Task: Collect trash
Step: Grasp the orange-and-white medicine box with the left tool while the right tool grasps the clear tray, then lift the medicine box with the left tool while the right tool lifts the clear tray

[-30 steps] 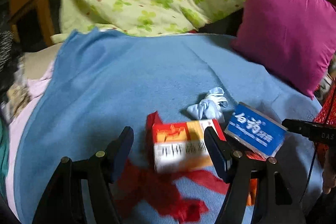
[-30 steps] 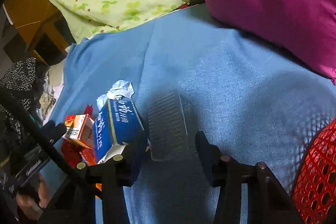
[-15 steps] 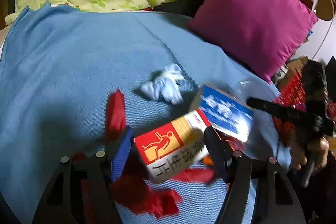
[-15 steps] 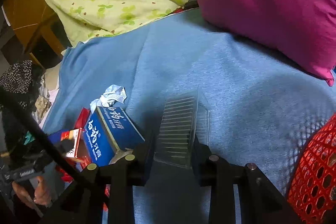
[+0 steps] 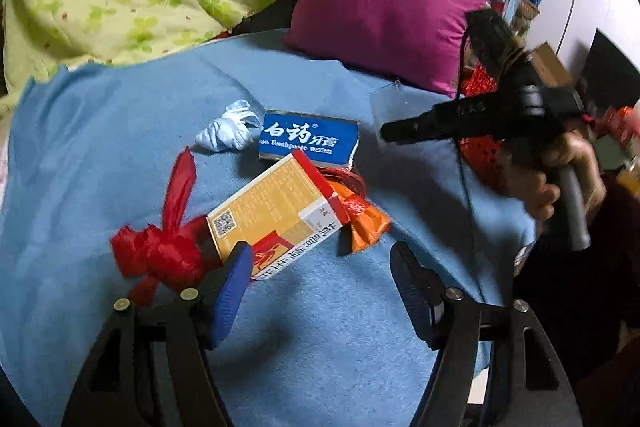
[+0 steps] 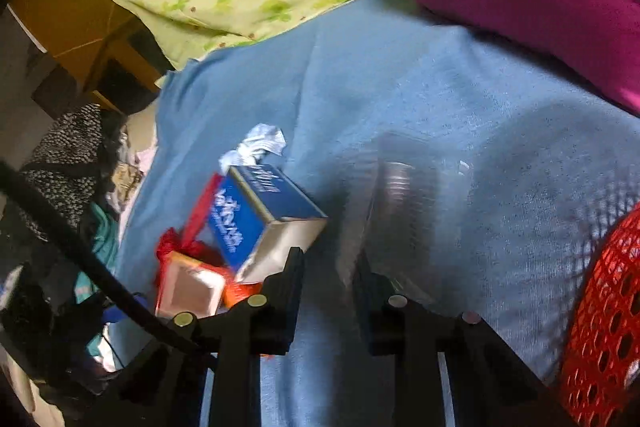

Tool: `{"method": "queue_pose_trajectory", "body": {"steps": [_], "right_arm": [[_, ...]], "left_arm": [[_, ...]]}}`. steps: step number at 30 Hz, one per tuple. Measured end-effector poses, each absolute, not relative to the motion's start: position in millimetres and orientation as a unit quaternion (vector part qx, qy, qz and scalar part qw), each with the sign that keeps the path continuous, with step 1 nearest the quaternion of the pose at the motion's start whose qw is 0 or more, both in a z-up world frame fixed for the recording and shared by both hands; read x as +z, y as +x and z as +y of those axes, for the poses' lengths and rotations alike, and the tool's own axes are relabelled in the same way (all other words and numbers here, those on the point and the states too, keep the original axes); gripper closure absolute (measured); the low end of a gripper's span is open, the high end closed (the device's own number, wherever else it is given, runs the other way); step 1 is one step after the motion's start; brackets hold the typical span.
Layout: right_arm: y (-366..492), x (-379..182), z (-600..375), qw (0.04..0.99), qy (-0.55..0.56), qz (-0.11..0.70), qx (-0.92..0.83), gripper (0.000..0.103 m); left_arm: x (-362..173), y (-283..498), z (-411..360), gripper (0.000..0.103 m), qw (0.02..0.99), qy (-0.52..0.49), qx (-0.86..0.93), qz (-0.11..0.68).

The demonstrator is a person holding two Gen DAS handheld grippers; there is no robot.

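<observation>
A blue blanket point(image 5: 120, 147) covers the bed; the right gripper point(image 6: 328, 267) has just clamped on the clear plastic tray point(image 6: 404, 223) beside the red mesh basket point(image 6: 600, 327), ready to bin; the left gripper point(image 5: 320, 267), opening, has released the orange-and-white carton point(image 5: 276, 215), which lies uncollected.

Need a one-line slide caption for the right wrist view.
Right gripper shut on a clear plastic tray over the blue blanket, toothpaste box alongside, red mesh basket nearby.
</observation>
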State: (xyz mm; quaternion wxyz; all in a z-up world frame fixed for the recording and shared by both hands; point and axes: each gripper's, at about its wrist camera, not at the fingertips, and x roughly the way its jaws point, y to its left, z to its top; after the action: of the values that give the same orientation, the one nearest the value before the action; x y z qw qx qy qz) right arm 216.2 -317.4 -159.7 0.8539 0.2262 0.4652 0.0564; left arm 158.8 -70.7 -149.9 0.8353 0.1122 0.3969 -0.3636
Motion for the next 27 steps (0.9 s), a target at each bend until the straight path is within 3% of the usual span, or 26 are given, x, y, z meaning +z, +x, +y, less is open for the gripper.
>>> {"method": "queue_pose_trajectory", "body": {"steps": [2,4,5,6,22,23,25,27], "right_arm": [[213.8,-154.5,-316.5,0.862,0.214,0.457,0.042,0.07],[213.2,-150.5,-319.9,0.869,0.219,0.444,0.026,0.053],[212.5,-149.3,-321.5,0.871,0.224,0.437,0.014,0.032],[211.4,-148.0,-323.8,0.874,0.229,0.429,0.004,0.031],[229.2,-167.1,-338.7,0.858,0.209,0.447,-0.145,0.033],[230.5,-170.7,-339.1,0.853,0.209,0.454,-0.15,0.039],[234.7,-180.3,-339.7,0.841,0.216,0.474,-0.145,0.064],[237.6,-182.8,-334.6,0.84,0.214,0.482,-0.125,0.07]], "left_arm": [[-150.3,167.0,-69.9,0.03,0.842,0.12,-0.348,0.394],[-151.5,173.2,-63.1,0.03,0.85,0.119,-0.332,0.39],[-153.0,178.6,-61.7,0.03,0.854,0.115,-0.326,0.39],[-154.1,184.3,-60.1,0.03,0.856,0.108,-0.319,0.391],[-172.0,232.5,-78.0,0.029,0.848,0.063,-0.355,0.388],[-172.0,231.9,-79.2,0.028,0.848,0.063,-0.357,0.387],[-171.5,227.6,-82.5,0.028,0.847,0.067,-0.361,0.384],[-171.7,223.6,-84.9,0.028,0.848,0.08,-0.361,0.38]]}}
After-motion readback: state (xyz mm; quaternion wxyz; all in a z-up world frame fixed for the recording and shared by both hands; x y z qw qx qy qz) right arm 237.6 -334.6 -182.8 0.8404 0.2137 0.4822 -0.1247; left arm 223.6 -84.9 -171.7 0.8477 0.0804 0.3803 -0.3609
